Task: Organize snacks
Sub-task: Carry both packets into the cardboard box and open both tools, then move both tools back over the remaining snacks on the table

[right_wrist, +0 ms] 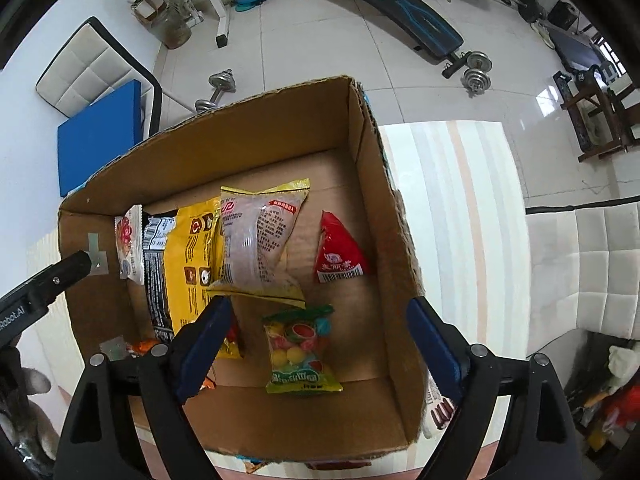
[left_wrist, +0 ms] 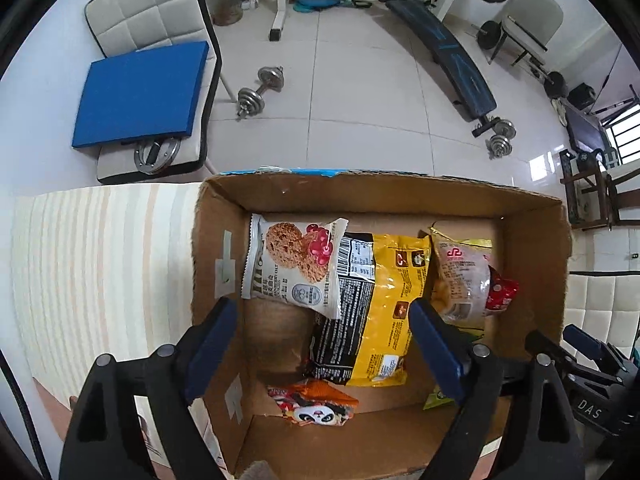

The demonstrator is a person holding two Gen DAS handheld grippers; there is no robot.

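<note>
Cardboard box (right_wrist: pixel 372 184) holds loose snack packets; both my grippers' jaws spread, empty.
Reaching for the slick green candy bag (right_wrist: pixel 300 348), I risk snagging the box wall.

Bright, even daylight; glare on floor tiles (left_wrist: pixel 538 168) far right of the gripper. Strong fisheye bending, dark corners. Focus sharp, shadows soft.

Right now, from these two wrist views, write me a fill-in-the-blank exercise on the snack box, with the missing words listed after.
1. The snacks lie inside a ____ box.
2. The triangular packet is coloured ____.
3. The oat cookie packet partly overlaps the big ____ bag.
4. The left gripper and right gripper both have their jaws ____, holding nothing.

Missing words: cardboard; red; yellow; open
</note>
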